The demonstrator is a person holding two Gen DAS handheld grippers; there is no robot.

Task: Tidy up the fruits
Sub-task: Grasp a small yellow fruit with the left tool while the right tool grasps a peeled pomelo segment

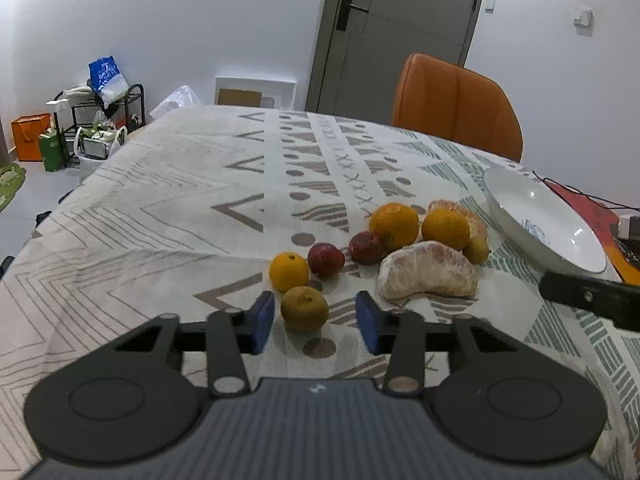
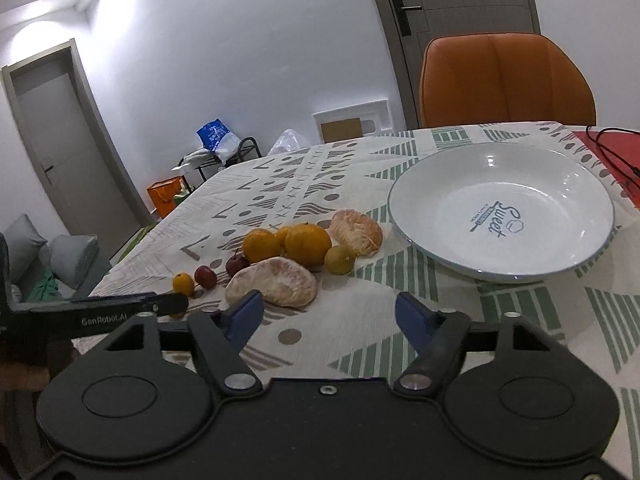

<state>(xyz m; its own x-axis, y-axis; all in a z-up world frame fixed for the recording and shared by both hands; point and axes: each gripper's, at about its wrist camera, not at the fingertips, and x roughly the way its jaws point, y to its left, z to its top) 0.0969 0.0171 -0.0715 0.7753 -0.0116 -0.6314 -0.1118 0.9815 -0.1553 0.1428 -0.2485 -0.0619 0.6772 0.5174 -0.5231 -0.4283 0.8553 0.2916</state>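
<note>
Left gripper (image 1: 315, 316): its blue pads stand apart on each side of a dull yellow-green citrus (image 1: 305, 308); a gap shows by each pad, so nothing is pinched.
Right gripper (image 2: 328, 316): pads spread wide, with bare cloth between them.
Fruit pile: just past the left pads sit a small orange (image 1: 289, 271) and a red fruit (image 1: 325, 260); further on and to the right lie a second red fruit (image 1: 365, 248), two big oranges (image 1: 394, 226) and a peeled pomelo piece (image 1: 428, 270).
White bowl (image 2: 502, 212): ahead and right of the right gripper, apart from the pile.
Open room: lots of bare tablecloth (image 1: 160, 208) ahead and left of the left gripper, out to the table's far edge.
Only in the right view: the word "Sweet" inside the bowl, and a small green-yellow fruit (image 2: 339, 259) beside a second peeled piece (image 2: 356, 232).
Only in the left view: the citrus between the left pads.
Behind the table: an orange chair (image 2: 506, 80).
</note>
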